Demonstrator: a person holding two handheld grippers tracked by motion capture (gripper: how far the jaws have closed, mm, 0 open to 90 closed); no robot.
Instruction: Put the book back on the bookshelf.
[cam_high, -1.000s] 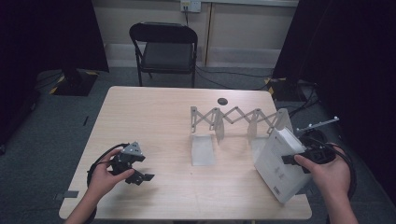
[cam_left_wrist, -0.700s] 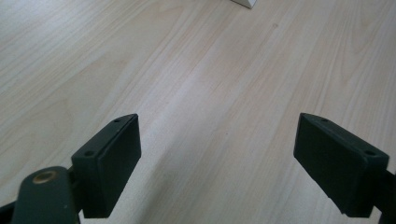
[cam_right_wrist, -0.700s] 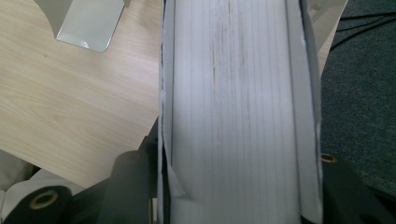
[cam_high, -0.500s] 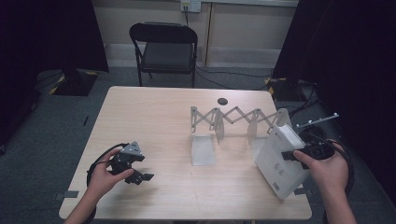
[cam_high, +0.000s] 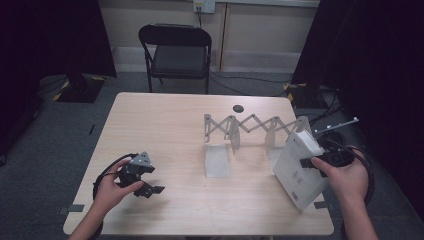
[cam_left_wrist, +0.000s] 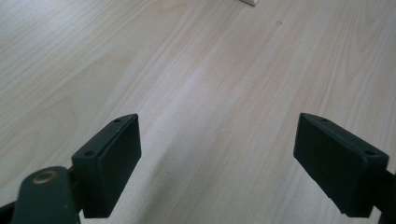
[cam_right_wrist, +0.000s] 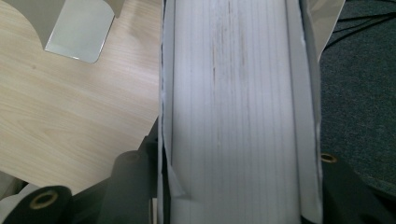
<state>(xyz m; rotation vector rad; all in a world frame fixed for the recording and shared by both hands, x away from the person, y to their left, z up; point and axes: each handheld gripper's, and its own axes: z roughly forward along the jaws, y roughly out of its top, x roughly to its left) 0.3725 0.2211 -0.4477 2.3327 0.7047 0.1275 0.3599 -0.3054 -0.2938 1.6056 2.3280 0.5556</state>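
Observation:
A thick white book (cam_high: 296, 172) is held tilted over the table's right edge, its lower corner near the tabletop. My right gripper (cam_high: 312, 162) is shut on it from the right. In the right gripper view the book's page edge (cam_right_wrist: 233, 102) stands between the two black jaws of my right gripper (cam_right_wrist: 233, 186). Just left of the book stands a grey accordion rack (cam_high: 252, 127) with upright metal dividers (cam_high: 216, 160). At the table's front left my left gripper (cam_high: 151, 180) lies open, nothing between its jaws. The left gripper (cam_left_wrist: 219, 163) looks onto bare wood.
The light wooden table (cam_high: 165, 125) has a small black round thing (cam_high: 238, 108) near its far edge. A black folding chair (cam_high: 177, 50) stands behind the table. Cables lie on the dark floor at the right (cam_high: 330, 132).
My right hand has shifted slightly up and toward the rack with the book in its grip. The left gripper has stayed where it was.

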